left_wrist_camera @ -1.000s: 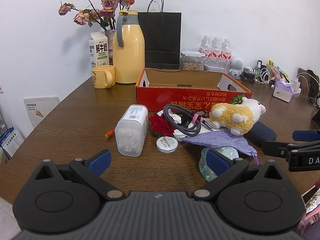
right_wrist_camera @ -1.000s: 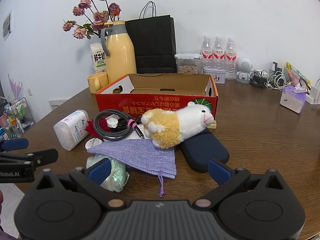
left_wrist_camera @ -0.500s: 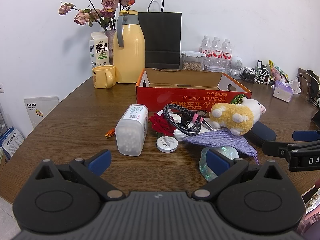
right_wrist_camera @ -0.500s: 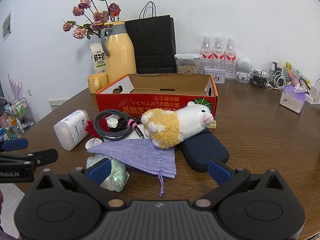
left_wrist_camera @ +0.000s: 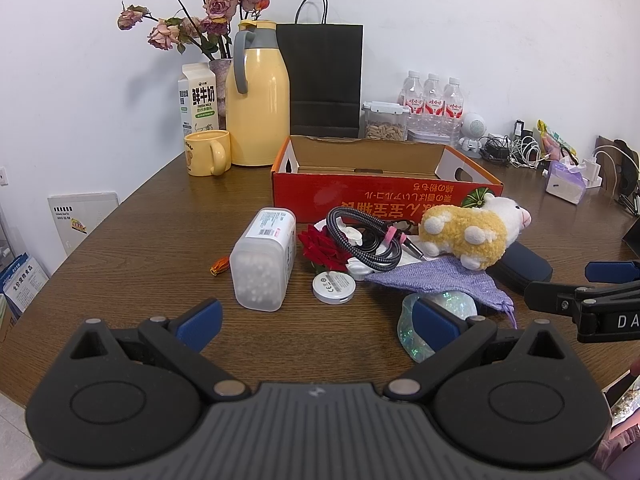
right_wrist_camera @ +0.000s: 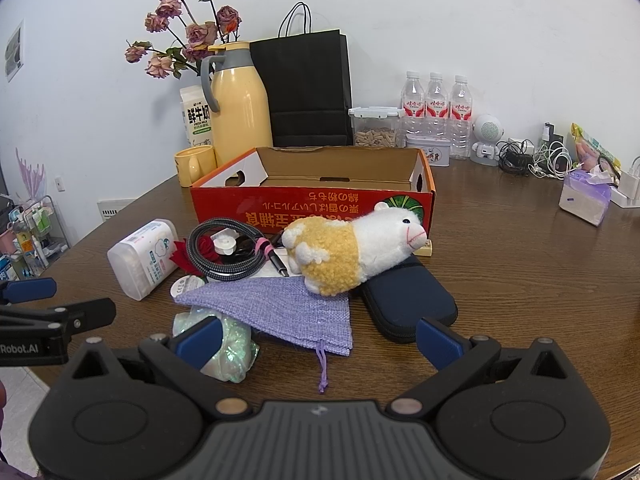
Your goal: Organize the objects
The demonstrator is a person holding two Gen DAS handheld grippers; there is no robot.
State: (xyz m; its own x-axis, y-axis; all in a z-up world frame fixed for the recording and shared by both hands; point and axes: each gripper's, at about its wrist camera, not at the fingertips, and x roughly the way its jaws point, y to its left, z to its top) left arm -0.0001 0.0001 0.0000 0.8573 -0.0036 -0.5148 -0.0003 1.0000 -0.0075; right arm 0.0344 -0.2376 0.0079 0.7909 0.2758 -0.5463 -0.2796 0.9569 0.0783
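Red printed cardboard forms the shallow open box (left_wrist_camera: 384, 200) at the middle of the brown wooden table (left_wrist_camera: 160, 240), and nothing can be seen inside it from either wrist view. Just in front of its long wall lies a loose cluster: a yellow-and-white plush sheep (right_wrist_camera: 352, 250) on its side, resting partly on a dark navy zippered case (right_wrist_camera: 408, 300) and on a lilac woven drawstring pouch (right_wrist_camera: 276, 308). The pouch overlaps a crumpled iridescent plastic wrap (right_wrist_camera: 232, 348) at its near corner. Left of the sheep sits a coiled black braided cable (left_wrist_camera: 364, 240) with a pink tie, lying over a red fabric rose (left_wrist_camera: 320, 248) and some small white pieces. A round white disc (left_wrist_camera: 334, 287) lies flat just in front of the rose, and beside it a translucent rectangular tub of cotton swabs (left_wrist_camera: 264, 264) lies on its side. The left gripper (left_wrist_camera: 316, 320) hangs low over the near table edge, blue-tipped fingers spread wide with nothing between them, aimed toward the tub and disc. The right gripper (right_wrist_camera: 316, 340) is likewise spread and empty, facing the pouch and case. Behind the box stand a yellow thermos jug (left_wrist_camera: 258, 96), a yellow mug (left_wrist_camera: 208, 152), a milk carton (left_wrist_camera: 198, 98), a black paper bag (left_wrist_camera: 324, 80) and three water bottles (left_wrist_camera: 432, 100).
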